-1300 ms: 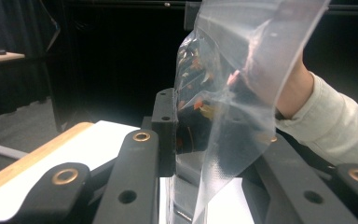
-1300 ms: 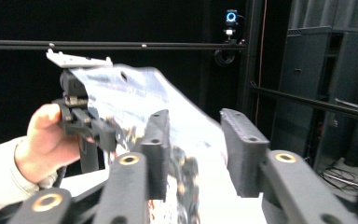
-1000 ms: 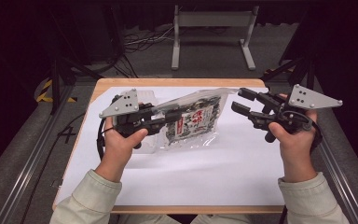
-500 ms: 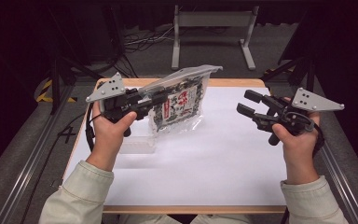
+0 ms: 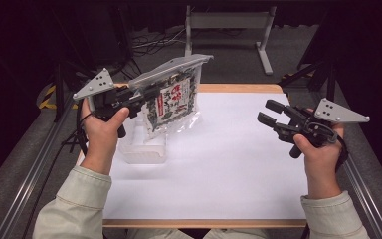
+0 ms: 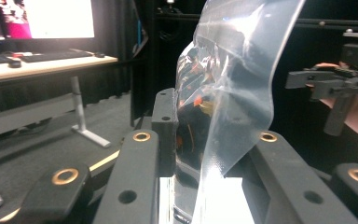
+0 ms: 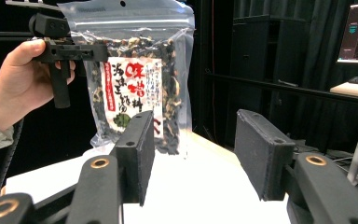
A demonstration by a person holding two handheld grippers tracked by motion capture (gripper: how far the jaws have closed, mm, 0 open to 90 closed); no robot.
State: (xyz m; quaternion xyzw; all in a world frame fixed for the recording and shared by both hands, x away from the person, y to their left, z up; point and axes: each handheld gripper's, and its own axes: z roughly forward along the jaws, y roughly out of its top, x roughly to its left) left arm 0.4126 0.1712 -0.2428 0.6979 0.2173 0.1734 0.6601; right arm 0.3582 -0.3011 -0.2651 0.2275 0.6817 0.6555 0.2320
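Observation:
A clear plastic pouch [image 5: 171, 99] of dark dried food with a white and red label hangs upright in the air over the table's back left. My left gripper [image 5: 149, 97] is shut on its left edge. In the left gripper view the pouch [image 6: 233, 93] stands between the jaws of my left gripper [image 6: 214, 154]. My right gripper [image 5: 267, 111] is held above the table's right side, open and with nothing in it, well apart from the pouch. In the right gripper view the pouch [image 7: 140, 88] faces my right gripper [image 7: 193, 154], beyond its spread jaws.
A clear plastic tub [image 5: 144, 149] sits on the white tabletop [image 5: 229, 169] below the pouch. A metal stand [image 5: 229, 20] is on the floor beyond the table. Rails run along both table sides. A lit monitor [image 6: 46, 18] stands on a desk farther off.
My left gripper has lifted the pouch off the table and turned it upright, moving back and left. My right gripper has drawn away from the pouch, a little toward the person.

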